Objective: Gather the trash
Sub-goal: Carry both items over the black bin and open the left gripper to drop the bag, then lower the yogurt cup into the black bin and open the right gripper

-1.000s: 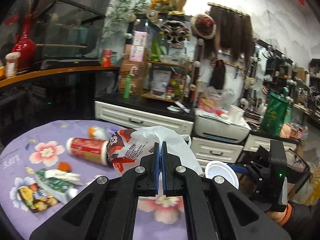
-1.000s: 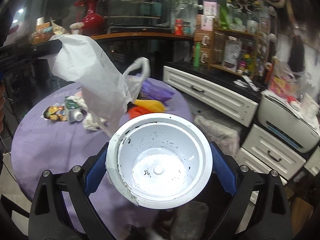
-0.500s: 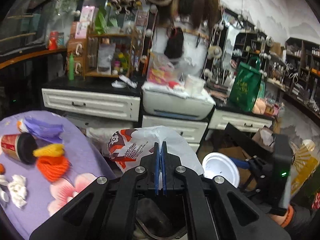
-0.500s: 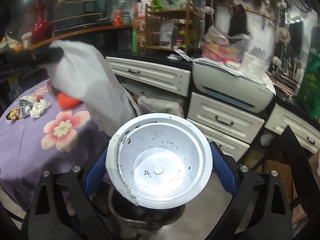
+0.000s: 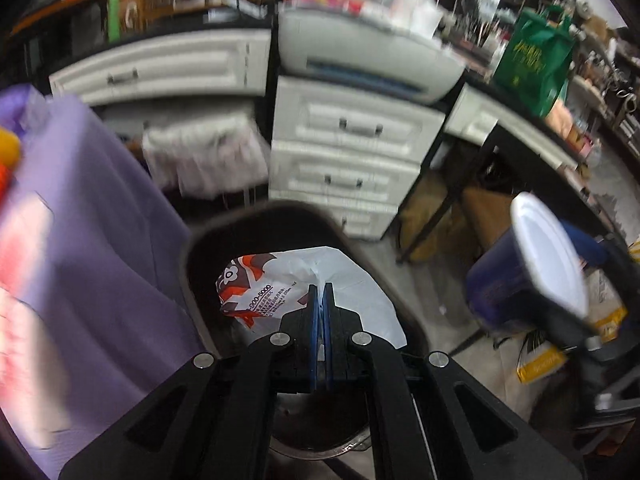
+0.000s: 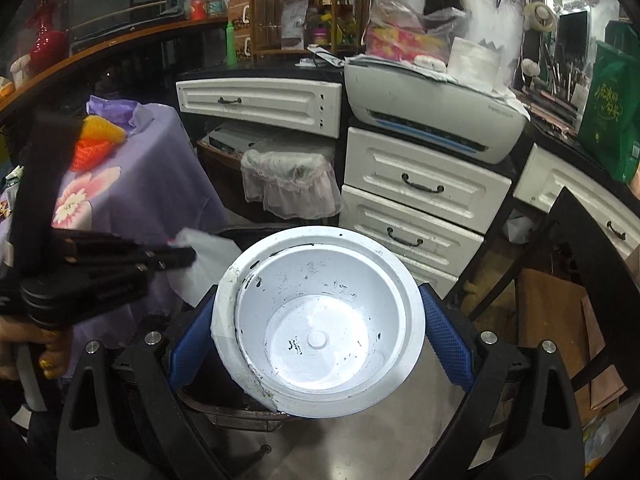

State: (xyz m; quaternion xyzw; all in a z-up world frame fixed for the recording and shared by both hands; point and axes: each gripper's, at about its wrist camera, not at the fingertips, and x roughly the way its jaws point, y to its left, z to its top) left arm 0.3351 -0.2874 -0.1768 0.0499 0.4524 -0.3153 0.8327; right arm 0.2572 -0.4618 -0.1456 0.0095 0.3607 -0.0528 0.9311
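Left tool (image 5: pixel 320 300) pinched tight on white plastic bag (image 5: pixel 276 292), hanging over dark trash bin (image 5: pixel 200 248) on floor, not released yet. Right tool (image 6: pixel 318 334) clamped on empty white cup (image 6: pixel 320 336), just right of bin. Left on purple-clothed surface (image 6: pixel 136 184): orange and yellow scraps (image 6: pixel 94 142), more litter probably. Task looks mid-way.

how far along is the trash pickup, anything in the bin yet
Nothing visibly dropped yet. In hand: the left gripper is shut on a white plastic bag hanging over the dark bin; the right gripper is shut on a white cup just above it. Left: orange and yellow scraps on the purple table.
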